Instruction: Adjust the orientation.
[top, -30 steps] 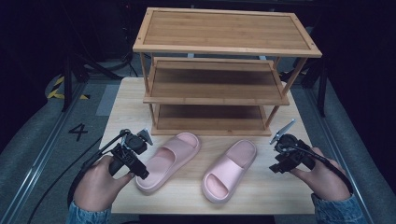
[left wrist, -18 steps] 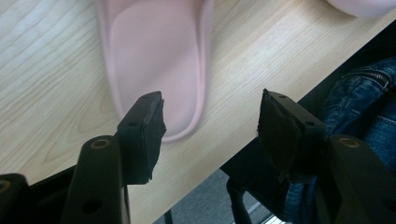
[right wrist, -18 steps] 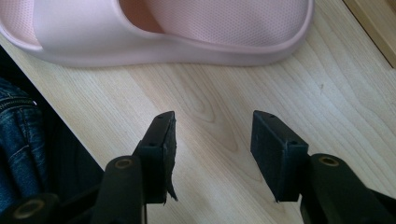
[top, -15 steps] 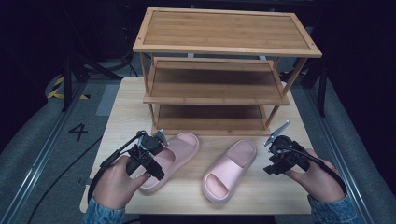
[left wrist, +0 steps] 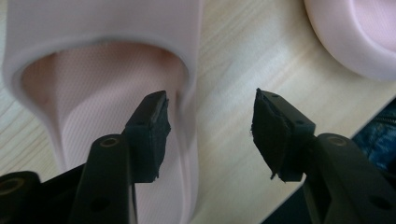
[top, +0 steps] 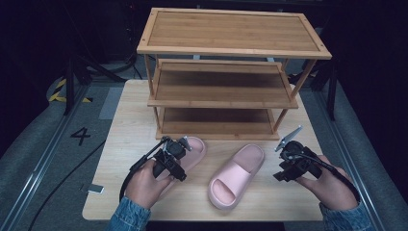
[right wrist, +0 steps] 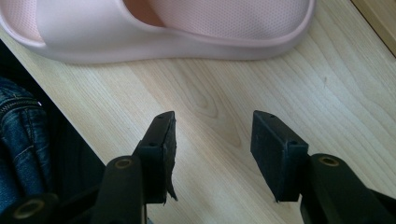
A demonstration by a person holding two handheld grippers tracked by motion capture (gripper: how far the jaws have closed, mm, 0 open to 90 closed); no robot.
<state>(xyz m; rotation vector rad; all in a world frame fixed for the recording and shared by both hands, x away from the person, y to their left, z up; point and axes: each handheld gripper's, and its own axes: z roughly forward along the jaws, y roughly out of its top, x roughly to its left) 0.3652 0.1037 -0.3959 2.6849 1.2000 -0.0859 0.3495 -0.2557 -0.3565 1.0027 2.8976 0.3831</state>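
Observation:
Two pink slippers lie on the wooden table (top: 134,120) in front of a shelf rack. My left gripper (top: 177,172) is down on the left slipper (top: 196,148). In the left gripper view its jaws (left wrist: 210,100) straddle the side wall of this slipper (left wrist: 102,28), one pad over the footbed and one over the table. The jaws have just been closing, with a gap still at each pad. The right slipper (top: 235,175) lies apart, and its edge (left wrist: 359,32) shows at the corner. My right gripper (top: 280,172) is open over bare wood (right wrist: 212,116), short of that slipper (right wrist: 187,23).
A three-tier wooden shelf rack (top: 231,33) stands at the back of the table, its shelves bare. A small grey object (top: 95,188) lies at the table's front left edge. Dark floor with cables and a rail surrounds the table.
My left hand has moved right and down, from beside the left slipper onto it, and its jaws have narrowed a little. The right hand has stayed where it was.

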